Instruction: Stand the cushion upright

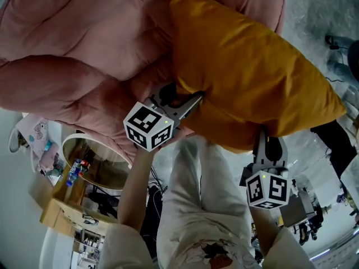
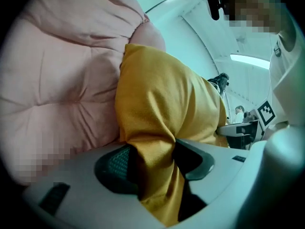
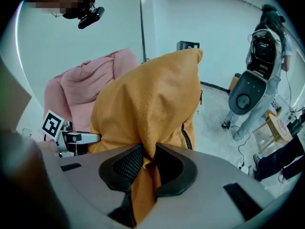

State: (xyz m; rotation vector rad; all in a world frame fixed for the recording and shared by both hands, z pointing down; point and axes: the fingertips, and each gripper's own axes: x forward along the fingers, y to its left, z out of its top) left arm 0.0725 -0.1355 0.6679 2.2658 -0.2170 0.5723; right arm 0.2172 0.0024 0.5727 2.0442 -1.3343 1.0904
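Pink padded seat [image 1: 67, 49] backs the cushion [image 1: 247, 66], which leans at its front edge with the lower hem toward the person. Left tongs [image 1: 193, 97] and right tongs [image 1: 263, 136] each clench only a thin fold of its cover near a lower corner. Such shallow pinches may let the fabric slip out. Once released, the cushion may also flop sideways on the soft seat.

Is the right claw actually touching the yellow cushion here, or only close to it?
Touching. In the right gripper view, the right claw has both jaws closed on a bunched fold of the yellow cushion, with no gap on either side.
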